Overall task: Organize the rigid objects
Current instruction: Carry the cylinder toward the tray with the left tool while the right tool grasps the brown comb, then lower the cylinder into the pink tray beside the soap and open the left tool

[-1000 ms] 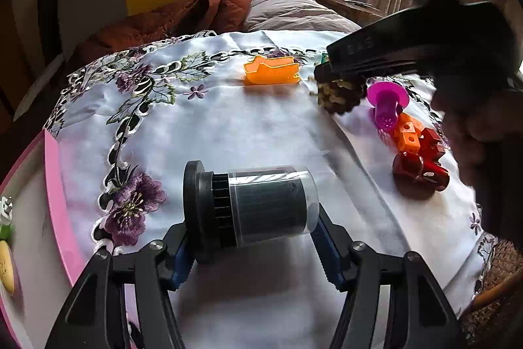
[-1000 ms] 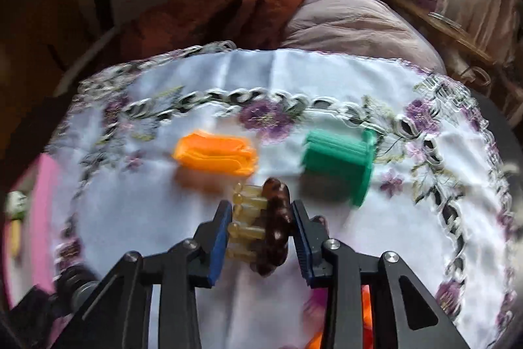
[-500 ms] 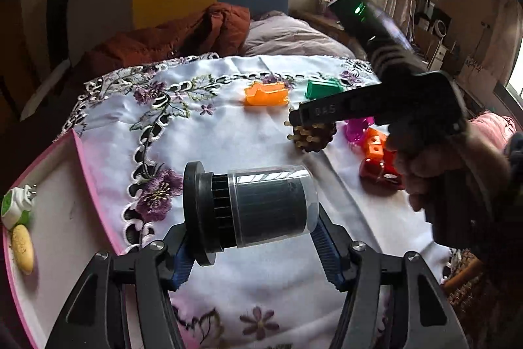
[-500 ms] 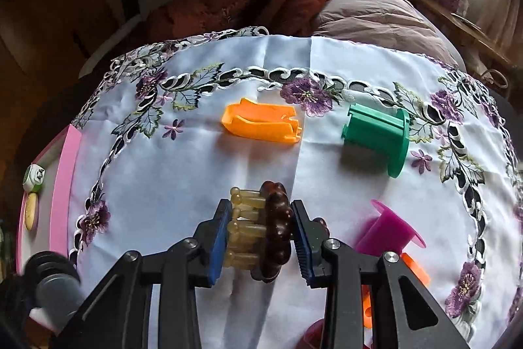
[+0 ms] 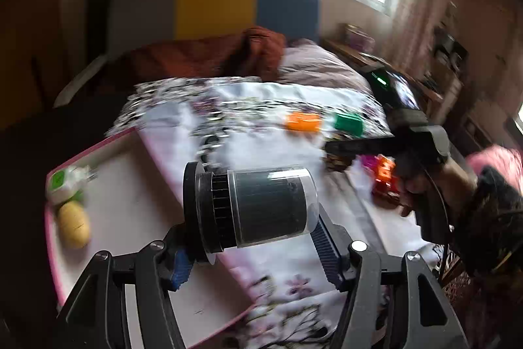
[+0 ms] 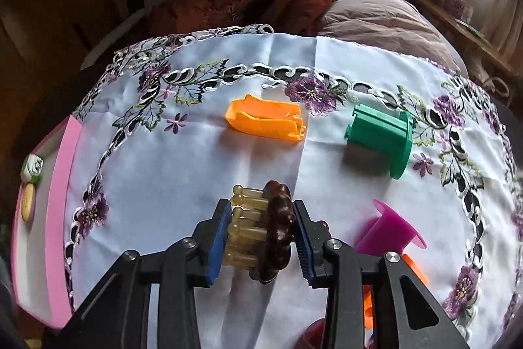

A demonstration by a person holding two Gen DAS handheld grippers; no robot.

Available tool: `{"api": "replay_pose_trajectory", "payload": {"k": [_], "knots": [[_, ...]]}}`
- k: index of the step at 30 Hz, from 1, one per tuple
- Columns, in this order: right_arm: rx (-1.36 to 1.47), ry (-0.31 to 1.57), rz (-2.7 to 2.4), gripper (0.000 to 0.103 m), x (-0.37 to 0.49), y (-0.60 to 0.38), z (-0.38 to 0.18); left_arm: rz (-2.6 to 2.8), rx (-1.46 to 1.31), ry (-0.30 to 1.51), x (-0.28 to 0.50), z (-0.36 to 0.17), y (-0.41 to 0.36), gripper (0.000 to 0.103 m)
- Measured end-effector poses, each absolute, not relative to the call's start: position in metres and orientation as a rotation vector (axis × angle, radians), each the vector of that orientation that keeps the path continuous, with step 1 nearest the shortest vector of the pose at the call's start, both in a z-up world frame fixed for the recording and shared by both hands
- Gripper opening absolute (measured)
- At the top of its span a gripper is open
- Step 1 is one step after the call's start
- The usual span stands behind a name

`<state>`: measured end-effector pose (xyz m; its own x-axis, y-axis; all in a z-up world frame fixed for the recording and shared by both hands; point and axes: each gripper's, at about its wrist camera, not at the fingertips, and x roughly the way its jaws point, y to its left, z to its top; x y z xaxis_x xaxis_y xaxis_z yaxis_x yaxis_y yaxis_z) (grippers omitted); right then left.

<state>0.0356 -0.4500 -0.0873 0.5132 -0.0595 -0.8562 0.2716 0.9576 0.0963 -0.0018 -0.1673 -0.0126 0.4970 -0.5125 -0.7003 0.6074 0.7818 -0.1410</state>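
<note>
Crosswise between the pads of the left gripper (image 5: 251,246) lay the black cylindrical filter with a clear sleeve (image 5: 251,206), its long axis running side to side from one jaw to the other, the wide black flange against the left pad and the clear end against the right. The jaws were clenched on its two ends, and it hung in the air just over the near right edge of the pink-rimmed tray (image 5: 52,228), which sat to the left of the embroidered tablecloth (image 5: 284,254). A small green-and-white gadget (image 5: 63,185) and a yellow oval piece (image 5: 73,223) already lay at the tray's far left side, well apart from the filter, so the open bed of the tray lay down and to the left of the fingers. By my judgement the left hand was the nearer one to the tray and only needed to shift left and lower.

Meanwhile the right gripper (image 6: 260,237) was clamped on a brown round massage comb with amber teeth (image 6: 261,231), teeth pointing left, held above the cloth. Beyond it lay an orange plastic clip (image 6: 266,120) and a green spool (image 6: 380,136), with a magenta spool (image 6: 390,234) just beside the right jaw.
</note>
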Motion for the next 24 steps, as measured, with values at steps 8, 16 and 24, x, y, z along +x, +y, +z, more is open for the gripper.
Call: {"api": "replay_pose_trajectory", "payload": {"k": [8, 16, 24], "knots": [[0.170, 1.011, -0.201, 0.038, 0.037, -0.443, -0.087, -0.447, 0.006, 0.900, 0.036, -0.032, -0.079, 0.064], [0.165, 1.010, -0.204, 0.038, 0.036, -0.442, -0.086, -0.308, -0.038, 0.992, 0.058, -0.064, -0.039, 0.064], [0.161, 1.010, -0.205, 0.038, 0.037, -0.442, -0.087, -0.277, -0.011, 1.041, 0.062, -0.079, -0.031, 0.068]]}}
